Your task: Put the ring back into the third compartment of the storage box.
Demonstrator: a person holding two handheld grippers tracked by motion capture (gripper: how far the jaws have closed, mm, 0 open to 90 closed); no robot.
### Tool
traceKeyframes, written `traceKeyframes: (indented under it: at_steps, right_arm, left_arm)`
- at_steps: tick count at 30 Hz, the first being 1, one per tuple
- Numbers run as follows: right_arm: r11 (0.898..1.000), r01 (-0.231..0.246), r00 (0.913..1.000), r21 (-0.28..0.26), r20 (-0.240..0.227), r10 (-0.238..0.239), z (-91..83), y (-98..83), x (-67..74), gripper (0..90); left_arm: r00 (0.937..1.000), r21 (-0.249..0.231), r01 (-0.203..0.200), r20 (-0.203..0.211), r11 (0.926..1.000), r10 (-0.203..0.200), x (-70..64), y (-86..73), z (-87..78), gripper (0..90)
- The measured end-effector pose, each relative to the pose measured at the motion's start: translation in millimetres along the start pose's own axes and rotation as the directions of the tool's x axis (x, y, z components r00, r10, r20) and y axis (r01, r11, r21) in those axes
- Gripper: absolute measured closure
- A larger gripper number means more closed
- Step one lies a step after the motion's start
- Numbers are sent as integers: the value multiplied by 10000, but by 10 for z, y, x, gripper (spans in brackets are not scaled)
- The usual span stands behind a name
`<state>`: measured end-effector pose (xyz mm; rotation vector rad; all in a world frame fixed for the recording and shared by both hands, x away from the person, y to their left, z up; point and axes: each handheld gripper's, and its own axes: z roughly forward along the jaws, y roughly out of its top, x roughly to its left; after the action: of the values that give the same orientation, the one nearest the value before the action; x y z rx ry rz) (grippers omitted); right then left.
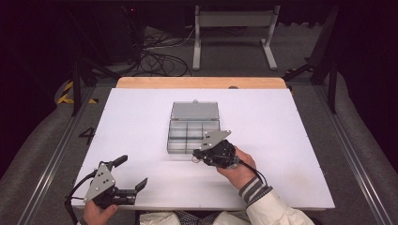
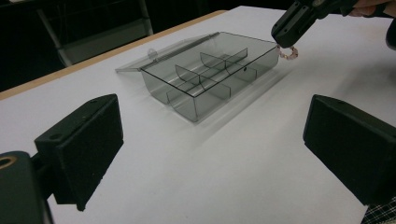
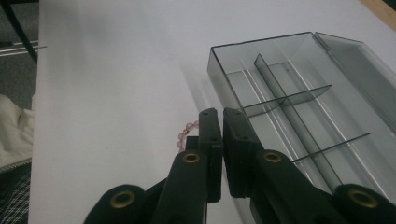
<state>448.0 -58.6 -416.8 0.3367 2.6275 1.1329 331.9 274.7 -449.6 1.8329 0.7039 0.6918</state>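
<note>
A smoky clear compartment box (image 1: 170, 140) lies open in the middle of the white table, its lid (image 1: 195, 110) folded back on the far side and its dividers bare. My right gripper (image 1: 195, 156) hovers at the box's near right corner, shut on a small pink bead bracelet (image 3: 186, 133) that hangs from the closed tips just above the table. In the left gripper view the bracelet (image 2: 287, 52) dangles beside the box wall (image 2: 210, 100). My left gripper (image 1: 132, 172) rests near the table's front left edge, open, with nothing between its pads (image 2: 84, 140).
The white board (image 1: 263, 117) sits on a wooden table (image 1: 202, 82). Behind it stand a grey metal frame (image 1: 232, 28) and loose cables (image 1: 159, 58) on the floor. A cream sleeve (image 1: 267, 211) comes in at the bottom.
</note>
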Motion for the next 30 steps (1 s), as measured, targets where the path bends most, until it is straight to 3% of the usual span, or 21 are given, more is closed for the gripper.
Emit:
traceKeyframes:
  at_steps: [30]
  right_arm:
    - [9975,-705,9936,98,889,693,-151,62,-351,868]
  left_arm:
    - [10000,27,-18,23,10000,18,1,-1,0,53]
